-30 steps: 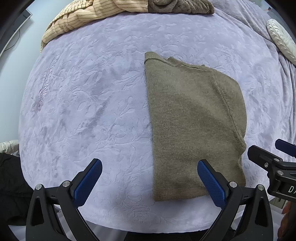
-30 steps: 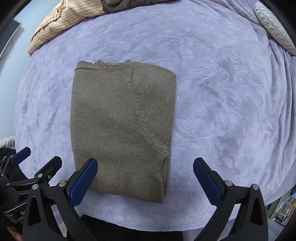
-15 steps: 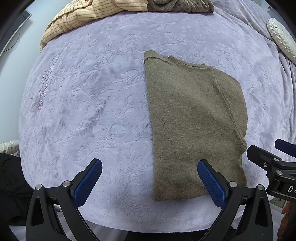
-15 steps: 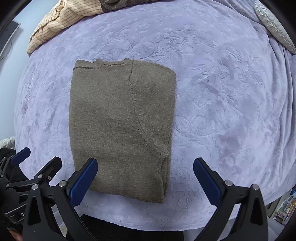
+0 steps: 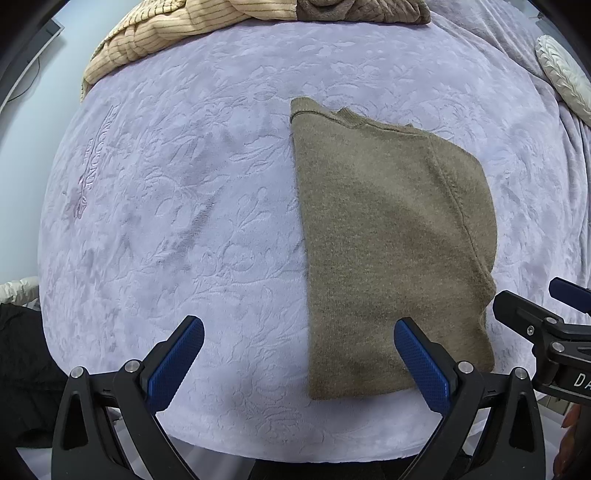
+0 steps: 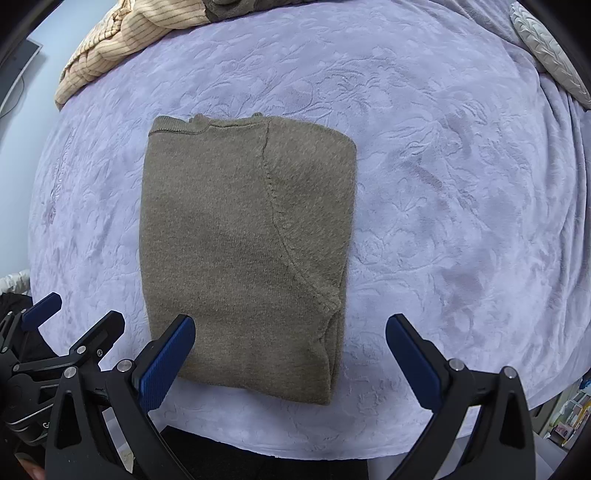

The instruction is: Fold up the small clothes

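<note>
1. A lilac embossed blanket covered the surface
2. The left gripper hovered with fingers spread wide, holding nothing
3. The folded olive sweater lay flat mid-blanket
4. The right gripper was likewise wide and empty

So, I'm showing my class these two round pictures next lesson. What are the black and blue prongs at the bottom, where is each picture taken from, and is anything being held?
There is no robot: a person holds one two-finger claw in each hand, and a wide-angle camera on each claw looks forward along its fingers. The prongs are those fingers, with blue pads. One picture comes from the left claw, the other from the right claw. Both are open and hold nothing. On the lilac blanket lies an olive-brown sweater, folded into a neat rectangle. At the far edge sits a heap of other clothes, and a pale cushion lies off to the right. The right claw also shows at the left picture's right edge.
</note>
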### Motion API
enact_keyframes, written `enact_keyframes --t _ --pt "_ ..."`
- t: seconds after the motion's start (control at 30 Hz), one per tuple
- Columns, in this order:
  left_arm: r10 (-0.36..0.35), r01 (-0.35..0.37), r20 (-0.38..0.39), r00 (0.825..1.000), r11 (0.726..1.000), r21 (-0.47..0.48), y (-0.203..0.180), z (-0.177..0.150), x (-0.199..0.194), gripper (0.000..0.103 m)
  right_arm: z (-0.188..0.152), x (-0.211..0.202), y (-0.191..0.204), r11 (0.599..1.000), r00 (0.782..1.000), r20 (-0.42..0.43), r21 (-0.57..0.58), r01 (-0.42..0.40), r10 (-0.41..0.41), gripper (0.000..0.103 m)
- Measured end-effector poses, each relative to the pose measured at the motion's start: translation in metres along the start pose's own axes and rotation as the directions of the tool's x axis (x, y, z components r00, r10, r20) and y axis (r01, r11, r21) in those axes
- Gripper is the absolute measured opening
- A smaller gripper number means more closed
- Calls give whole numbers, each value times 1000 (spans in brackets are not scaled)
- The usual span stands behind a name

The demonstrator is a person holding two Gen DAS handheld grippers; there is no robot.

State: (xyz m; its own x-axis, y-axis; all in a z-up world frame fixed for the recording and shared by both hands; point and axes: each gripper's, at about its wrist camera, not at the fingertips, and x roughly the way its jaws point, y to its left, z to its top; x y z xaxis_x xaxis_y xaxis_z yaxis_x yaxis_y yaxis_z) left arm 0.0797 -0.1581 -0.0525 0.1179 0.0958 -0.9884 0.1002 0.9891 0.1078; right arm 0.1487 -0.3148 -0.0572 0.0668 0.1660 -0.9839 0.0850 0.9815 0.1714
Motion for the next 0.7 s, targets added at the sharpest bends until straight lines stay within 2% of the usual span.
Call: enact_keyframes --t 0.7 --pt "51 -51 -23 998 999 9 -14 -3 4 103 -1 10 -12 999 999 -12 -3 -32 32 103"
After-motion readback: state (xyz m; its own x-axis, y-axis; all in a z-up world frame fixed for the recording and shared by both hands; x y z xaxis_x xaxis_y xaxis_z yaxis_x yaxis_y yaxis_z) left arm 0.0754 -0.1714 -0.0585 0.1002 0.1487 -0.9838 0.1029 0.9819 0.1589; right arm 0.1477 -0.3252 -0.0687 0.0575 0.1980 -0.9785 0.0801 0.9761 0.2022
